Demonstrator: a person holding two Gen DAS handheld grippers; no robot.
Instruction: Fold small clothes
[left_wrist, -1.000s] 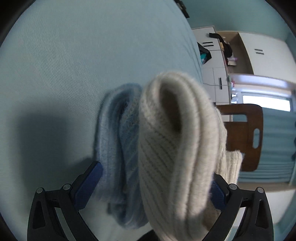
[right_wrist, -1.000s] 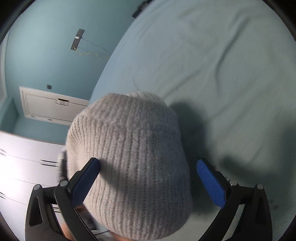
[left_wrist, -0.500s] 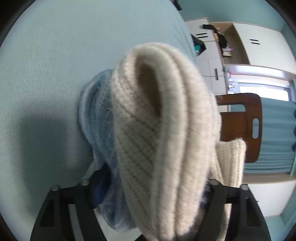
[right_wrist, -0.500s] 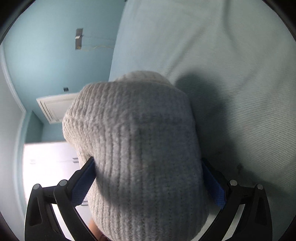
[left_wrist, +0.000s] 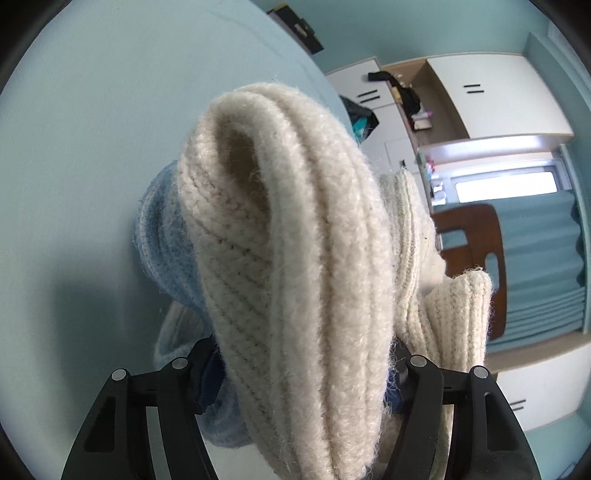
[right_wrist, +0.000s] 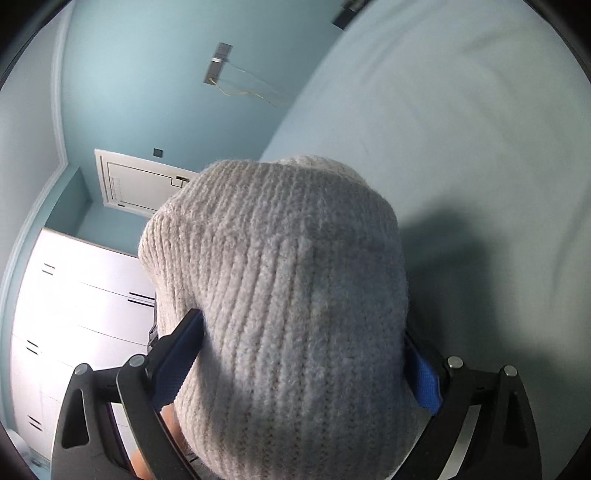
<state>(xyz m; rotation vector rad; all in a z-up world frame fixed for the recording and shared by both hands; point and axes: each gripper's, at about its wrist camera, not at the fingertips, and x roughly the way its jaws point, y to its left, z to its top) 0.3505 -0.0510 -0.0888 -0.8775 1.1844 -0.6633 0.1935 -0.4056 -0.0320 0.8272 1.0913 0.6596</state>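
Observation:
A thick cream ribbed knit (left_wrist: 295, 258), folded over, fills the left wrist view. A light blue knit piece (left_wrist: 166, 240) is bunched against its left side. My left gripper (left_wrist: 303, 373) is shut on this bundle, and both blue pads are sunk into the wool, above the pale teal sheet (left_wrist: 92, 147). In the right wrist view a grey-white ribbed knit (right_wrist: 288, 295) bulges up between the fingers. My right gripper (right_wrist: 301, 363) is closing, and its pads press the knit on both sides. I cannot tell whether this is the same garment.
White cabinets (left_wrist: 498, 92), a brown wooden chair back (left_wrist: 476, 236) and a teal curtain (left_wrist: 543, 258) stand past the bed's right edge. The right wrist view shows the sheet (right_wrist: 461, 129), white drawers (right_wrist: 74, 314) and a teal wall (right_wrist: 147, 92).
My left gripper closed on the cream and blue knit and lifted it off the sheet. The right gripper's pads, at first apart from the grey knit, came in against it as it swung sideways.

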